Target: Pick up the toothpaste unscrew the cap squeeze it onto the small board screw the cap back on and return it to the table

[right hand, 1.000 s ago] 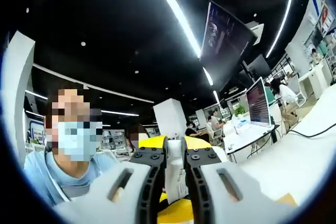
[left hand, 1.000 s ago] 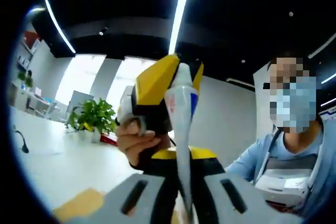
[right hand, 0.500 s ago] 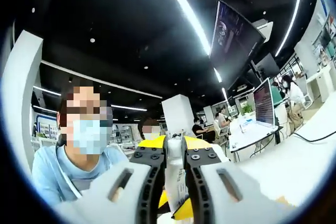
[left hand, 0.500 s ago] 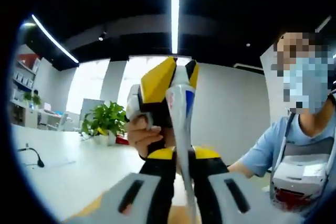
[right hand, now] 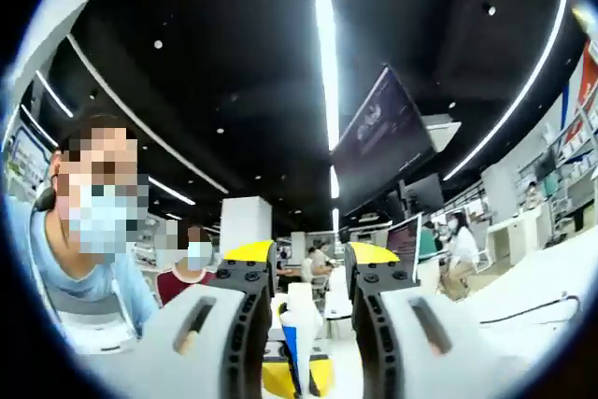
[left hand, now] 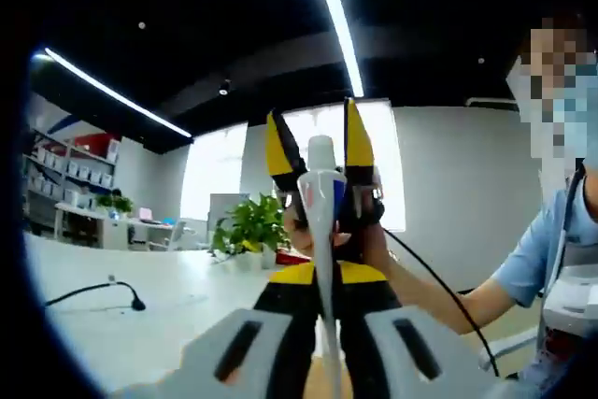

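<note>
The white toothpaste tube (left hand: 322, 231) stands upright, and my left gripper (left hand: 322, 289) is shut on its lower body. Its white cap (left hand: 320, 154) points at the right gripper (left hand: 315, 133), whose yellow and black jaws stand apart on either side of the cap, with a hand behind them. In the right gripper view the cap (right hand: 299, 298) and the blue-marked tube shoulder sit between my right gripper's (right hand: 310, 263) spread jaws without touching them. The left gripper (right hand: 297, 376) shows yellow below the tube.
A white table (left hand: 112, 324) carries a black cable (left hand: 93, 292) and a potted plant (left hand: 248, 226) farther back. A person in a blue sleeve (left hand: 537, 254) is close on the right. A dark hanging screen (right hand: 383, 142) and desks with people lie beyond.
The right gripper's jaws, shut on the cap before, have spread apart. Both views have rolled and shifted with the hands; the tube stays in the left gripper.
</note>
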